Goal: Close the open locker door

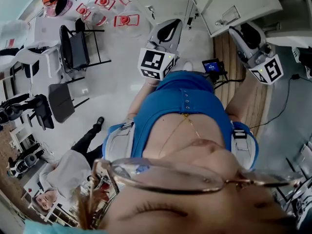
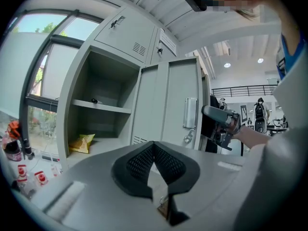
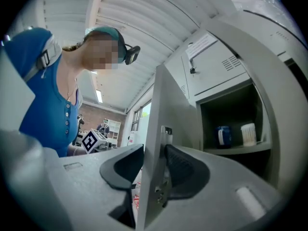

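where grey lockers (image 2: 126,35) stand, a window (image 2: 55,71) adjoins them.

The locker door (image 3: 153,129) is pale grey. The marker cube (image 1: 156,63) at eleven o'clock from my blue shirt (image 1: 185,106) shows black-and-white squares. My pads (image 2: 139,163) are black (a fine mesh pattern). A yellow packet (image 2: 83,142) sits at eight o'clock in the left gripper view; a blue tub (image 3: 222,135) and white cup (image 3: 248,134) sit at three o'clock in the right gripper view.

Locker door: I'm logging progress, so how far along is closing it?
Done: nothing yet; the locker door stands open, a shelf exposed. In hand: its edge sits between the right gripper's spread jaws; the left gripper is shut, empty. Left: swing it closed.
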Action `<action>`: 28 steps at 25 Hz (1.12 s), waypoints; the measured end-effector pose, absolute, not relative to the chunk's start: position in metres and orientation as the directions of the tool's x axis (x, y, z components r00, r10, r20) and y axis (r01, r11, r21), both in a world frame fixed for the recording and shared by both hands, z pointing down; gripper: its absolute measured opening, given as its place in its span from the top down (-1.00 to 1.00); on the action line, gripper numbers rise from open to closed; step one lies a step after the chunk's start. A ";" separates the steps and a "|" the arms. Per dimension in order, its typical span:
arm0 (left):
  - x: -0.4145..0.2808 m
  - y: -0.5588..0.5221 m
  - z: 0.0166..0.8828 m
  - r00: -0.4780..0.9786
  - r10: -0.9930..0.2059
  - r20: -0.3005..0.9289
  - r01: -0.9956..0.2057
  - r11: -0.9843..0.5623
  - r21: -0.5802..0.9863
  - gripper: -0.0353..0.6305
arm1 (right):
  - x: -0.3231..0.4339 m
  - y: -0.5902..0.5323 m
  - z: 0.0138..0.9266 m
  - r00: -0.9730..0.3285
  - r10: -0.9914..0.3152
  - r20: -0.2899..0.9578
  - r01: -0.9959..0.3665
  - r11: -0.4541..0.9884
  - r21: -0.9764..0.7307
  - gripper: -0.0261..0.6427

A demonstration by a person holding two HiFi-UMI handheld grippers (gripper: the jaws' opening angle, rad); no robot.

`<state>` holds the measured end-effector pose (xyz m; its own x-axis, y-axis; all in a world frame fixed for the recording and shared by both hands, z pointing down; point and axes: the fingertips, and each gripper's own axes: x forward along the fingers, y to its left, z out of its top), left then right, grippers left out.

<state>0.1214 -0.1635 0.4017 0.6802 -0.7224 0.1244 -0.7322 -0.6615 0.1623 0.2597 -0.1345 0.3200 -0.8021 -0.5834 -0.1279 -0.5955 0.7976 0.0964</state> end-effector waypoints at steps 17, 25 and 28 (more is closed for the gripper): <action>0.102 -0.164 0.391 0.672 -0.732 0.116 -0.739 -0.650 0.177 0.89 | 0.208 -0.125 0.313 -0.907 -0.412 -0.088 -0.420 0.901 0.108 0.39; 0.087 -0.169 0.397 0.656 -0.745 0.119 -0.752 -0.631 0.189 0.89 | 0.173 -0.125 0.320 -0.949 -0.309 -0.067 -0.315 0.941 0.126 0.41; 0.081 -0.169 0.391 0.646 -0.755 0.116 -0.760 -0.620 0.194 0.89 | 0.160 -0.125 0.316 -0.956 -0.288 -0.048 -0.292 0.948 0.129 0.51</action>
<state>0.0808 -0.1686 0.3908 0.6457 -0.7546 0.1164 -0.7600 -0.6204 0.1940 0.1603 -0.1248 0.3155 -0.9564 -0.2881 -0.0477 -0.2919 0.9478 0.1285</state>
